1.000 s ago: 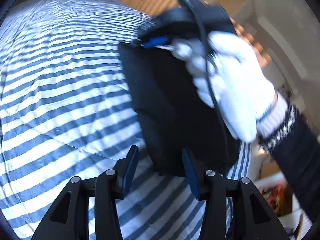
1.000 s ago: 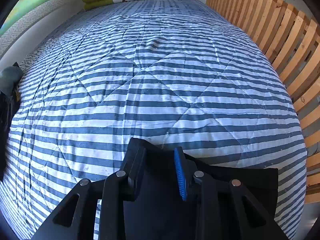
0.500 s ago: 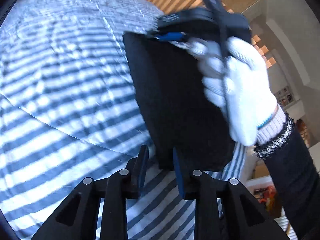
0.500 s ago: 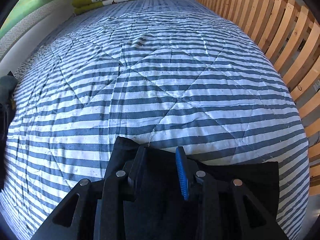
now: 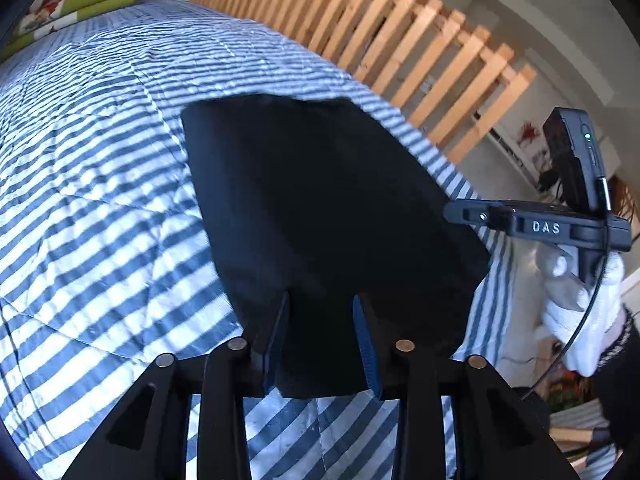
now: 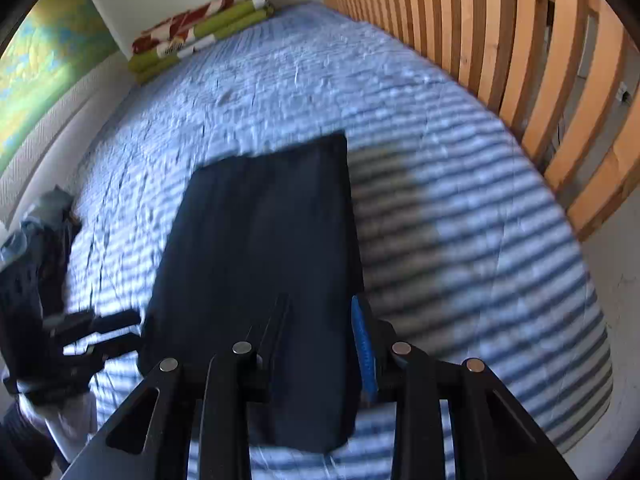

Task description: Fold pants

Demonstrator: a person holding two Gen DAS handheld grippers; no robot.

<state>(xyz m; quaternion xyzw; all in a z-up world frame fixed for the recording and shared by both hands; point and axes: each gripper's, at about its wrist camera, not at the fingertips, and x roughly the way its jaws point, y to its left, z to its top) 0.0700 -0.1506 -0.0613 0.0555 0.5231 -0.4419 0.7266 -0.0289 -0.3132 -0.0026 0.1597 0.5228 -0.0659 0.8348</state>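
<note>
The black pants (image 5: 320, 200) lie folded in a flat rectangle on the striped quilt (image 5: 100, 160). My left gripper (image 5: 320, 312) hangs over their near edge. Its jaws are opening, with the dark cloth between the fingers and no pad seen pressing on it. In the right wrist view the pants (image 6: 260, 260) lie below my right gripper (image 6: 320, 308), whose jaws stand a little apart with nothing held. From the left wrist view the right gripper (image 5: 454, 213) floats off the pants' right side in a white-gloved hand (image 5: 580, 308). The left gripper (image 6: 134, 330) shows at the pants' left edge.
A wooden slatted rail (image 6: 520, 60) runs along the bed's right side. Folded green and red bedding (image 6: 200, 28) lies at the far end by the wall. A dark heap of clothes (image 6: 40, 240) sits at the bed's left edge. Striped quilt (image 6: 480, 240) lies bare to the right.
The right gripper came off the pants' far edge and swung away to the right. The pants now lie flat. The left gripper narrowed, then widened, and moved over the near edge.
</note>
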